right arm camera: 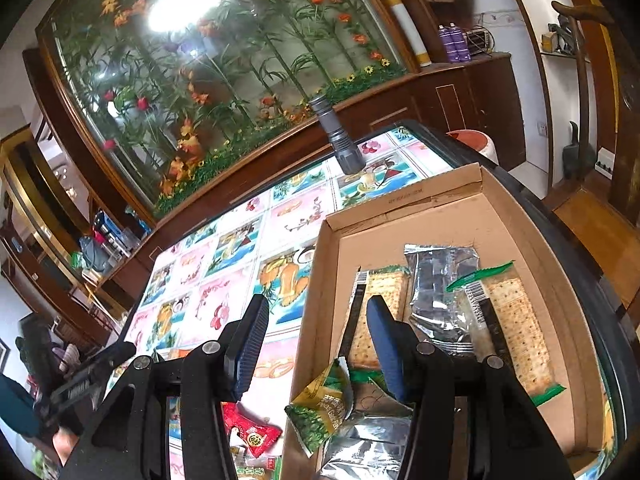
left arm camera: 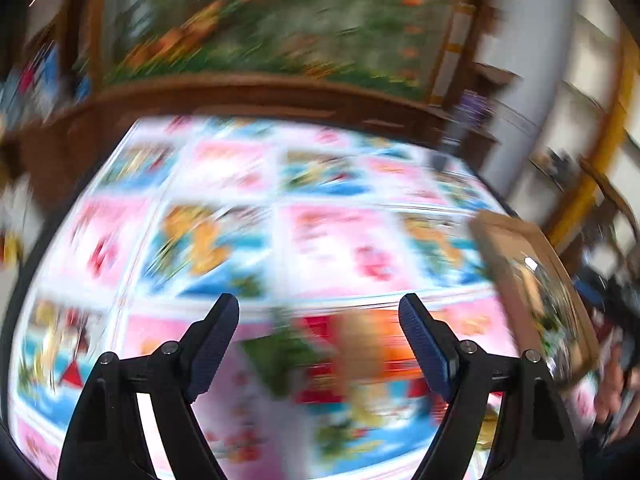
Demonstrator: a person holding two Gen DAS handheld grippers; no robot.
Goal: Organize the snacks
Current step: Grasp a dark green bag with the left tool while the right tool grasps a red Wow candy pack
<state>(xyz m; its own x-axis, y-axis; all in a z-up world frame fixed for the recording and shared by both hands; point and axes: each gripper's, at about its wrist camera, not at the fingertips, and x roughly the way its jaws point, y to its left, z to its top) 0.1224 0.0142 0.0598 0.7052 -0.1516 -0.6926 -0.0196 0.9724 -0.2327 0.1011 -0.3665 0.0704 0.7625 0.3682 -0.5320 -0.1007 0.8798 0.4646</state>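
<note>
The left wrist view is motion-blurred. My left gripper [left arm camera: 319, 306] is open and empty above blurred red, orange and green snack packets [left arm camera: 352, 356] on the patterned tablecloth [left arm camera: 224, 216]. The cardboard box [left arm camera: 532, 280] is at its right. My right gripper [right arm camera: 318, 310] is open and empty, straddling the left wall of the cardboard box [right arm camera: 440, 216]. The box holds cracker packs [right arm camera: 516, 324], a silver packet [right arm camera: 440, 280] and a green packet [right arm camera: 324, 408]. A red snack packet [right arm camera: 252, 432] lies on the cloth [right arm camera: 224, 280] outside the box.
A grey flashlight [right arm camera: 338, 136] stands on the table's far side. A wooden cabinet with a flower-painted glass panel [right arm camera: 224, 80] runs behind the table. The table's right edge [right arm camera: 560, 240] is close beside the box. A red-and-white bin [right arm camera: 476, 140] stands past the far corner.
</note>
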